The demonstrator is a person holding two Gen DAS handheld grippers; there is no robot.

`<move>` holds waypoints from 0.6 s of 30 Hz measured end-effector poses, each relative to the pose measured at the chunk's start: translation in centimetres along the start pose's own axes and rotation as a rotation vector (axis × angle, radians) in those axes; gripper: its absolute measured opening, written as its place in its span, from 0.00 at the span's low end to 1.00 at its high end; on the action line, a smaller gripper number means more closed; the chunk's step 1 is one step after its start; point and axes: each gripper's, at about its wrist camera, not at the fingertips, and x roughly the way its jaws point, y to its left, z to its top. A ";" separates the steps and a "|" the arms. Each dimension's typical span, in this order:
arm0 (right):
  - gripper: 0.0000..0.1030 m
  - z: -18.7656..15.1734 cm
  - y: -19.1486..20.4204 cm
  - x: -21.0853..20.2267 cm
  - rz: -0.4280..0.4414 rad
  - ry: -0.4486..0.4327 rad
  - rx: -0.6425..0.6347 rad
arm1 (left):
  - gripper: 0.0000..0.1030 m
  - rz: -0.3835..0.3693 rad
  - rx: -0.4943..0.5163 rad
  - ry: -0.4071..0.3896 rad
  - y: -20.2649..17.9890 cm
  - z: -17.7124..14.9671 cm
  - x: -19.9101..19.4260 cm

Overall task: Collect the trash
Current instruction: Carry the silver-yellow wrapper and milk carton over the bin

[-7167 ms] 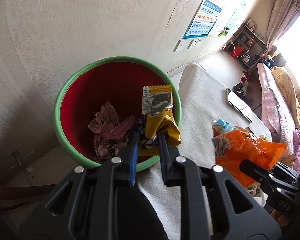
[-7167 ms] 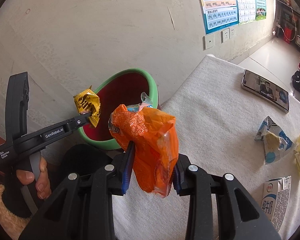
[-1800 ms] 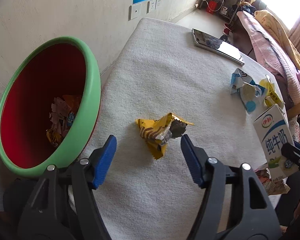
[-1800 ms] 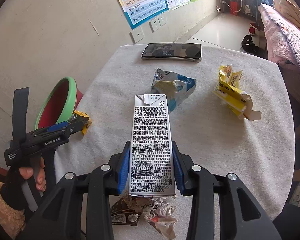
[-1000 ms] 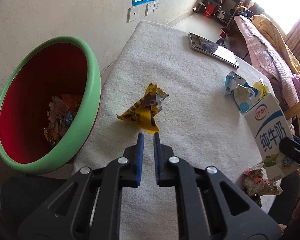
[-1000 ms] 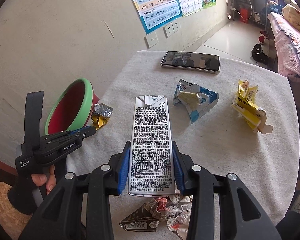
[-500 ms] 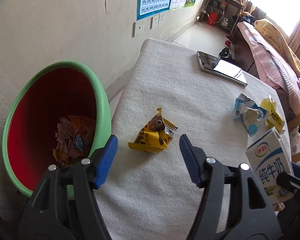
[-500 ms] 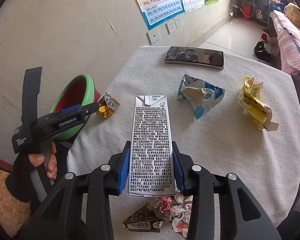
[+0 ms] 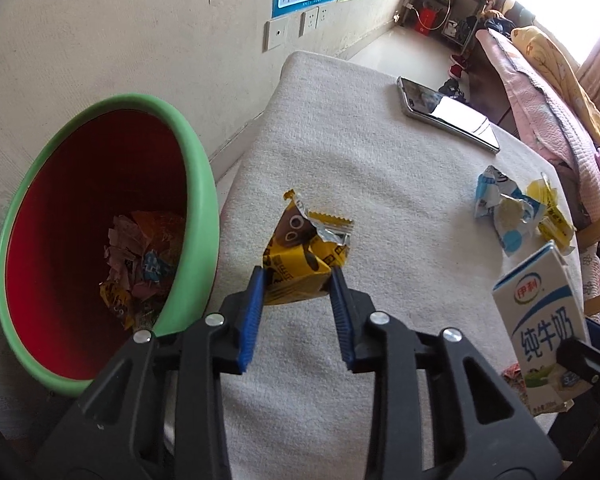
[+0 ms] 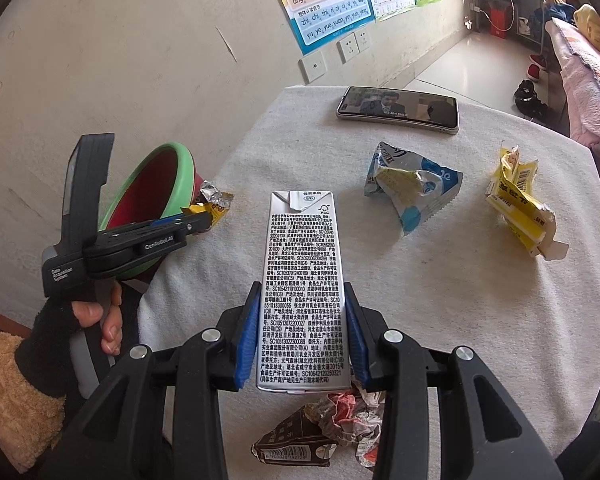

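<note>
Spread wide half a second ago, the left claw (image 9: 298, 280) is now closing around the yellow wrapper (image 9: 306, 254) on the tabletop (image 9: 380, 184) beside the bin (image 9: 196, 184), while the right claw (image 10: 302, 312) keeps pinching the milk carton (image 10: 302, 280).

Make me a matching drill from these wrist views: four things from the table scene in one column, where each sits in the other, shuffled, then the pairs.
Things:
1. milk carton
2. yellow wrapper
3. phone
4. shredded scraps

Places:
A. at the table's far edge
B. between the closing left gripper pads
C. at the bottom of the green-rimmed bin
D. clamped in the right gripper

Pairs: 1-D, 2-B, 3-A, 4-C
</note>
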 end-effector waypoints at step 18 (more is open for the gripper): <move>0.36 1.2 2.4 0.3 0.044 -0.011 -0.051 | 0.30 -0.015 -0.186 -0.070 2.9 -3.3 -5.6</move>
